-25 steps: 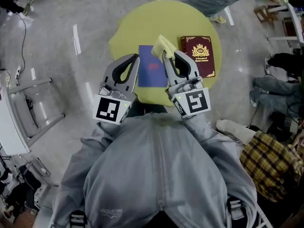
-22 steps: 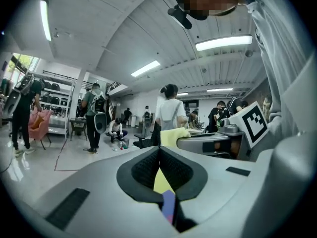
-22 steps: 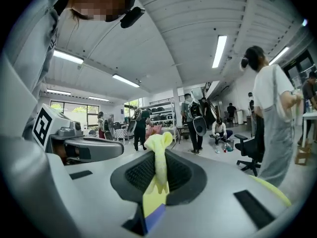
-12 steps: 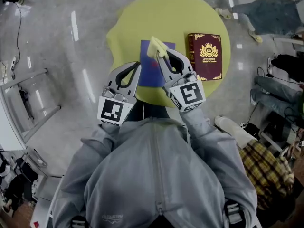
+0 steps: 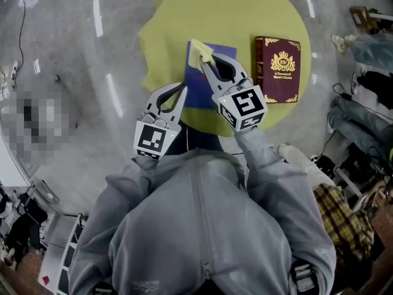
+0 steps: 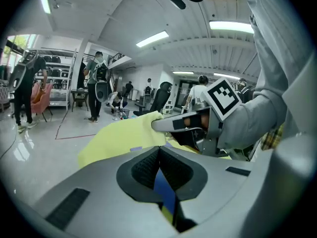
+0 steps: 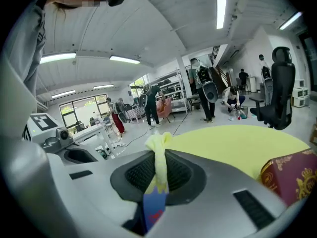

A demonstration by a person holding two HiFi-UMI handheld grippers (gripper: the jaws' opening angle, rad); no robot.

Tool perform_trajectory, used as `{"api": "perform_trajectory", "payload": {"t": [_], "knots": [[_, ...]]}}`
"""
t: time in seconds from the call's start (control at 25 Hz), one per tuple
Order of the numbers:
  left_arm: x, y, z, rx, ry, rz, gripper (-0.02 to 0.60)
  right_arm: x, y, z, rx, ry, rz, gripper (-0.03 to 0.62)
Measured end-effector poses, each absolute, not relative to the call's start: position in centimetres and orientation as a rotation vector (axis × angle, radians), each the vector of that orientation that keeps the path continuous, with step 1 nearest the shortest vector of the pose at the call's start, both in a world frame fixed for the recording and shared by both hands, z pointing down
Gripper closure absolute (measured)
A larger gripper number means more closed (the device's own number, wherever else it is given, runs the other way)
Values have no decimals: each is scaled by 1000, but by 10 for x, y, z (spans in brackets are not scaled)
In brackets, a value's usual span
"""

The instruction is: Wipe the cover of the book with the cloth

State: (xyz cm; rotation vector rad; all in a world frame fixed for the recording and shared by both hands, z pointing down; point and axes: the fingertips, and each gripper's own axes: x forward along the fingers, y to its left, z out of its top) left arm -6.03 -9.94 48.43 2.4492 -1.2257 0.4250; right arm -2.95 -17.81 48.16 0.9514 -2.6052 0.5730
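The blue book point(image 5: 195, 82) lies flat on the round yellow table point(image 5: 245, 11), near the edge closest to me. A red book point(image 5: 277, 69) lies well apart on its right. My right gripper point(image 5: 207, 63) has its fingers clamped on the yellow cloth point(image 5: 198, 51), pinched into a narrow bunch that sticks up past the tips and hangs over the far part of the blue cover. My left gripper point(image 5: 179, 92) hovers at the book's near left edge, its pads pressed together with nothing between them.

I judge the book thin and light, probably a soft cover, so it may skate on the tabletop once I drag across it. A steadying press at the near edge or corner with my left tips seems the place for it, not a grip. The cloth is limp and soft, held by one fold only; I'd want more of it lying flat on the cover before stroking, or the hard jaw tips may scrape the cover.
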Motion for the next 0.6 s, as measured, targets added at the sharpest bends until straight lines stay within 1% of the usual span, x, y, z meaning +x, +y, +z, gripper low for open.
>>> {"api": "perform_trajectory", "payload": {"t": [0.6], "knots": [[-59, -57, 562, 2304, -1085, 604, 563, -47, -192, 551, 838, -2330, 760, 538]]}}
